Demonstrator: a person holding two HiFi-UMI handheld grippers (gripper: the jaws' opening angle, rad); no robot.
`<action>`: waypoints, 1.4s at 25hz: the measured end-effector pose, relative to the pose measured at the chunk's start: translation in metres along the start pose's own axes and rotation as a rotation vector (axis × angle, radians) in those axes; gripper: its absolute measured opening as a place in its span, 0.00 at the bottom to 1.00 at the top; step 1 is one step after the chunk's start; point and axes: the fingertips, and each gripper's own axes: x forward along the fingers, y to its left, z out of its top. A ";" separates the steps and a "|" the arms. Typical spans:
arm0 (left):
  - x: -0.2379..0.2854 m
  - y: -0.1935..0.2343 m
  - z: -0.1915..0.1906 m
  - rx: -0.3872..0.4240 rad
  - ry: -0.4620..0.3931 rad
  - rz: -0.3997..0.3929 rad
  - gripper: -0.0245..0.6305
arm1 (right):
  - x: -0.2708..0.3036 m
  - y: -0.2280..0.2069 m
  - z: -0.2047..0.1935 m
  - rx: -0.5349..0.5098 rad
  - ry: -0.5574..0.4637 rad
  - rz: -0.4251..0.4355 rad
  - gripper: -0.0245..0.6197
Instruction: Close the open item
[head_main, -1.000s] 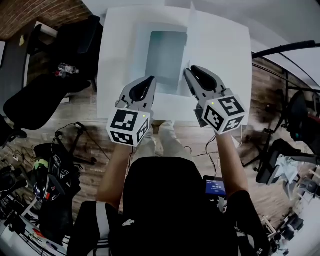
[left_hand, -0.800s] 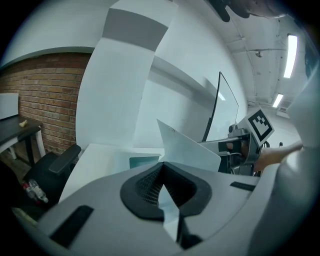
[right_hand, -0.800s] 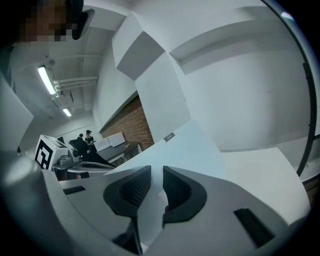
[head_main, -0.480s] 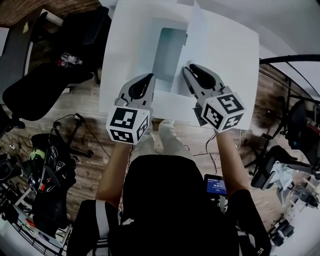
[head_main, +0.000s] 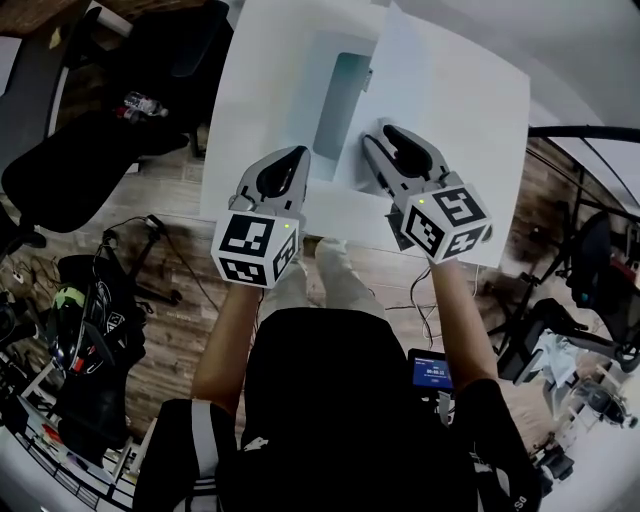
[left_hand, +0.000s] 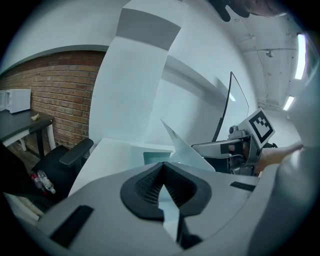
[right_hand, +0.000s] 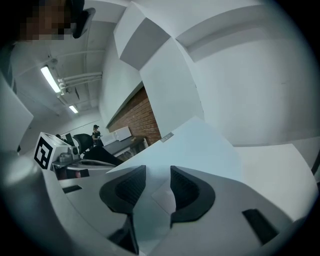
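Left gripper (left_hand: 162, 169) has its fingers pinched fully together with nothing between them, just hanging above the near edge of the white box (head_main: 340, 105). The right gripper (right_hand: 157, 172) has its jaws apart; they've just been opening. The lid (right_hand: 200, 145) shows in the gap between the pads, but they aren't squeezing it. From the head view that gripper sits right on top of the near part of the lid.

The box is in the middle of a white table (head_main: 255, 90). Its lid is hinged on the right side and tilted over the opening, so only a strip of the teal inside is showing on the left. Not shut yet.

Around it: wood plank floor (head_main: 170, 290) and a black office chair (head_main: 70, 170) left of the table, with a water bottle (head_main: 140, 103) next to it. There's a tangle of cables and bags further left. Brick wall (left_hand: 65, 95) on the far side, pale walls otherwise, and strip lights (right_hand: 50, 77) on the ceiling. A small lit screen (head_main: 430, 372) is down by the person's right arm.
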 end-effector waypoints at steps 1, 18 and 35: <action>0.000 0.002 -0.001 -0.003 0.000 0.002 0.05 | 0.002 -0.001 -0.001 -0.001 0.003 -0.006 0.31; 0.006 0.006 -0.011 -0.018 0.016 0.017 0.05 | 0.016 -0.020 -0.021 0.109 0.044 -0.034 0.48; 0.001 0.013 -0.024 -0.036 0.029 0.045 0.05 | 0.027 -0.015 -0.040 0.155 0.119 0.024 0.48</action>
